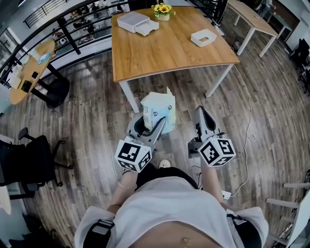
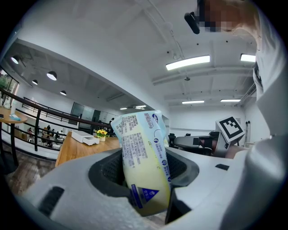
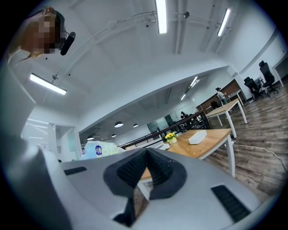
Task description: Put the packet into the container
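Observation:
A pale blue and yellow packet (image 1: 157, 109) stands upright between the pads of my left gripper (image 1: 156, 127), which is shut on it. In the left gripper view the packet (image 2: 144, 157) fills the middle of the jaws, printed side facing the camera. My right gripper (image 1: 203, 114) hangs beside it on the right, shut with nothing between its pads (image 3: 146, 157). Both grippers are held over the wooden floor, short of the table (image 1: 169, 53). A white open container (image 1: 203, 37) sits near the table's right edge and shows far off in the right gripper view as the container (image 3: 197, 137).
A white two-part box (image 1: 138, 23) and a small pot of yellow flowers (image 1: 163, 10) stand at the table's far side. A black office chair (image 1: 29, 162) is at the left, and a white cable (image 1: 248, 121) trails over the floor at the right. A railing (image 1: 58, 24) runs behind the table.

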Demonstrator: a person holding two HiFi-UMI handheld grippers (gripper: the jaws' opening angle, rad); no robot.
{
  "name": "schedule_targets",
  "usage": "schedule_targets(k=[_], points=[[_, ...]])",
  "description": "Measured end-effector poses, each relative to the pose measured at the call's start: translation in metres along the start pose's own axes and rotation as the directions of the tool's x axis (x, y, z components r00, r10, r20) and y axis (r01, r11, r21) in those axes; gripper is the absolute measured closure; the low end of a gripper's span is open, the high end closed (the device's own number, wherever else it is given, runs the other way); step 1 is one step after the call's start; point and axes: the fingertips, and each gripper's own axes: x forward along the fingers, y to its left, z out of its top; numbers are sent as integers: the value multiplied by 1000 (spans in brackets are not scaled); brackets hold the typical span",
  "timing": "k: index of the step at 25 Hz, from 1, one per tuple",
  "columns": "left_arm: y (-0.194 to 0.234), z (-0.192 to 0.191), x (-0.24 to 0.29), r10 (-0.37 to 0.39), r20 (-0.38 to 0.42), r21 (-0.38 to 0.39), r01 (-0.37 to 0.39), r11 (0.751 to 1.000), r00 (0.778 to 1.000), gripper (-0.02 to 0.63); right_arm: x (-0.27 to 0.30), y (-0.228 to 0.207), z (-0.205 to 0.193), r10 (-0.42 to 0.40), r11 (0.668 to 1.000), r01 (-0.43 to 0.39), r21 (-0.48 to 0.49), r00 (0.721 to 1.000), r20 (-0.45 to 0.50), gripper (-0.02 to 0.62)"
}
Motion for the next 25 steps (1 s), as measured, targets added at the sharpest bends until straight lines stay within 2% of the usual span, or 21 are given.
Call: schedule_targets(k=[15,25], points=[[3,1,56,-67,-9,-15,67,998,998,393,20,-34,6,-55,998,55,2,998,-3,584],[25,6,123,-106,-20,-6,106,994,994,391,73,-71,22,-78,997,78,-3,997,-2,584]])
